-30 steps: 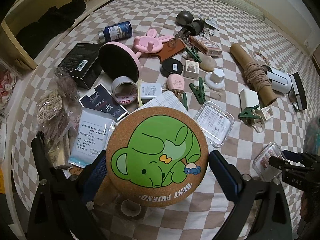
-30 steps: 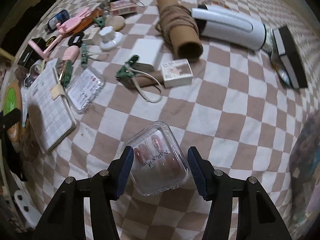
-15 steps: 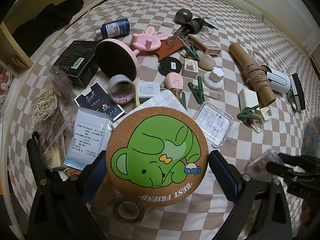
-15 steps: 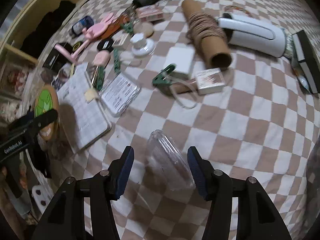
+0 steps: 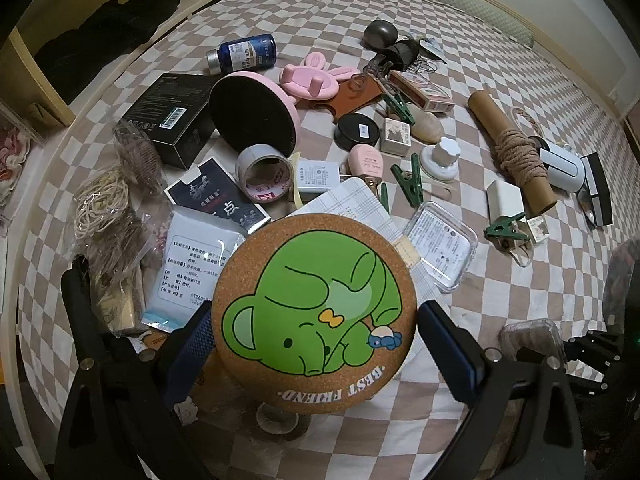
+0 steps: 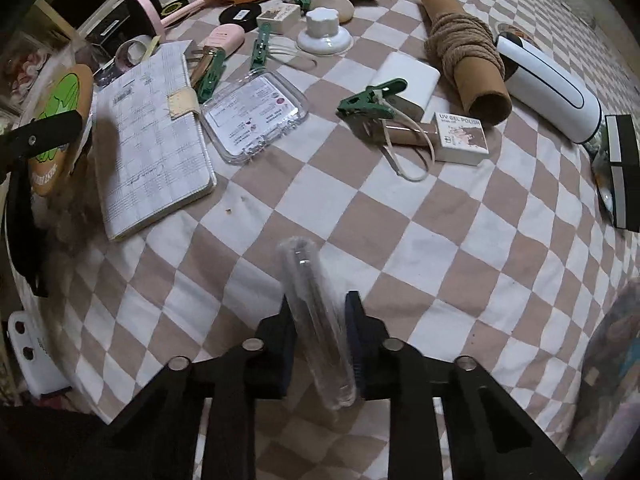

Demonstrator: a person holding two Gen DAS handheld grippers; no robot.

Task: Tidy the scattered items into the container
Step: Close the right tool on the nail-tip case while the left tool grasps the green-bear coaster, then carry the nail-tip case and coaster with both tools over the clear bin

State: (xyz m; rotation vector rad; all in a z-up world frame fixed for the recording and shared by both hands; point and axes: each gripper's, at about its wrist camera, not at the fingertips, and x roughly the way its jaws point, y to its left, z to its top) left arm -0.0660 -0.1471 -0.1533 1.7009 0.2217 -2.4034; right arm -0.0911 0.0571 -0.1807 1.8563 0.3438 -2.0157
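My left gripper is shut on a round cork coaster printed with a green elephant, its two pads gripping the rim on either side, above the checkered bedspread. The right wrist view shows the same coaster tilted up at the far left. My right gripper is shut on a clear plastic nail box, which stands on edge between the blue pads. In the left wrist view that box is at the lower right. I see no container that I can name for sure.
Scattered on the bedspread are a notebook, a clear flat case, green clips, a twine-wrapped cardboard tube, a white cylinder, a tape roll, a black box. A white plastic part with holes sits lower left.
My right gripper has shut on the clear nail box and turned it from lying flat to standing on edge, lifted off the spread. The left gripper still holds the coaster, barely moved.
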